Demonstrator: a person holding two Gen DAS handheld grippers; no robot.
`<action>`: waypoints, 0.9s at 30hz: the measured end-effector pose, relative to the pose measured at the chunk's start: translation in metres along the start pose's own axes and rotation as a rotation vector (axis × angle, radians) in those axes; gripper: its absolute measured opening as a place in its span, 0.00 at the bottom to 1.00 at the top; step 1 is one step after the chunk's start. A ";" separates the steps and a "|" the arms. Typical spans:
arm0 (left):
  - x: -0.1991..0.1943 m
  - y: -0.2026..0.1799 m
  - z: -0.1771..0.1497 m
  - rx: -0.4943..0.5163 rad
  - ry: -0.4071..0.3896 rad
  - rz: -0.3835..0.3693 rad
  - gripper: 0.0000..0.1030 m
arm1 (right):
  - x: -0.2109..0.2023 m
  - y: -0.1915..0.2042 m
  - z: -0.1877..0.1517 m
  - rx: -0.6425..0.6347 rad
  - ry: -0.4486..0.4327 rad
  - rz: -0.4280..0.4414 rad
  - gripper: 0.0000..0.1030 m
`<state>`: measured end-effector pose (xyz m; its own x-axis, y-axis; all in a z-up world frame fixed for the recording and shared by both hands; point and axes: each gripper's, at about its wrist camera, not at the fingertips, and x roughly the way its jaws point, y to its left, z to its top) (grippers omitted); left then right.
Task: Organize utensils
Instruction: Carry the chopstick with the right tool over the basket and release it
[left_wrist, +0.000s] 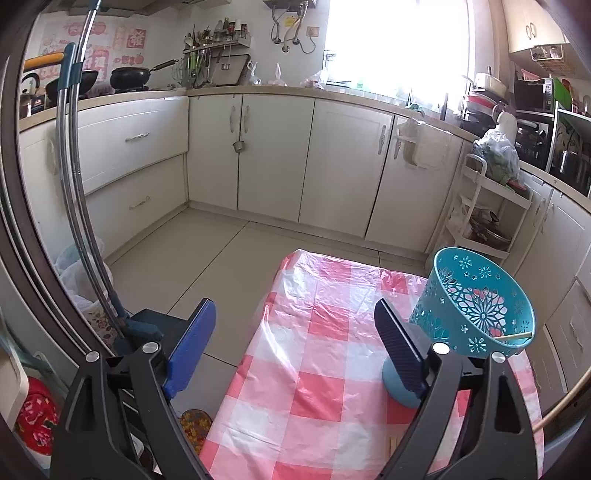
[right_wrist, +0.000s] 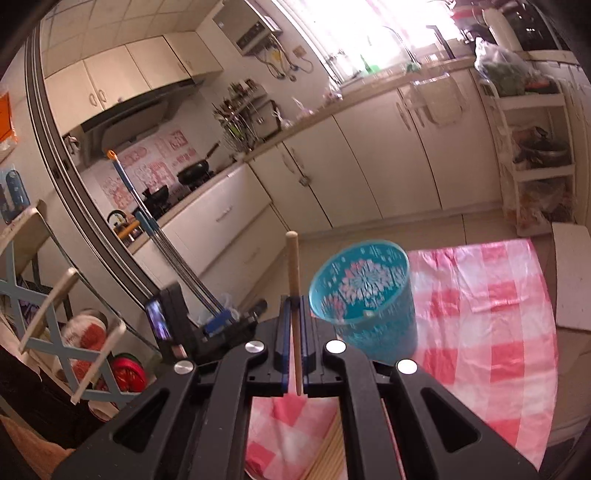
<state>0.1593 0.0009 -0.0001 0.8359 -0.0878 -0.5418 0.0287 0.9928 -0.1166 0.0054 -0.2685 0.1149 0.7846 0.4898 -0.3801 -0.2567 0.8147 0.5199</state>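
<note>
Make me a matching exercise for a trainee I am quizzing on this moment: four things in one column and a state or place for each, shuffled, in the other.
Column A
1. left claw
2. right claw
3. teal holder
4. checked tablecloth

Column B
a. spread over the table
b. open, holding nothing
c. standing on the cloth, mouth tipped toward the camera
d. shut on a wooden chopstick

Pairs: 1-b, 2-d, 3-c, 4-a

Both wrist views, close, share teal basket (left_wrist: 476, 302).
</note>
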 end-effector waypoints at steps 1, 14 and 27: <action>0.001 0.001 0.000 -0.004 0.003 0.000 0.81 | 0.000 0.005 0.013 -0.014 -0.021 0.001 0.05; 0.005 0.005 0.003 -0.026 0.023 -0.007 0.84 | 0.081 -0.003 0.059 -0.156 -0.053 -0.288 0.05; 0.013 0.001 -0.003 0.000 0.057 -0.004 0.86 | 0.124 -0.026 0.014 -0.162 0.116 -0.361 0.17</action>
<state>0.1687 0.0001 -0.0092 0.8034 -0.0964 -0.5876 0.0319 0.9924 -0.1192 0.1172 -0.2339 0.0651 0.7743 0.1880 -0.6042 -0.0695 0.9743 0.2141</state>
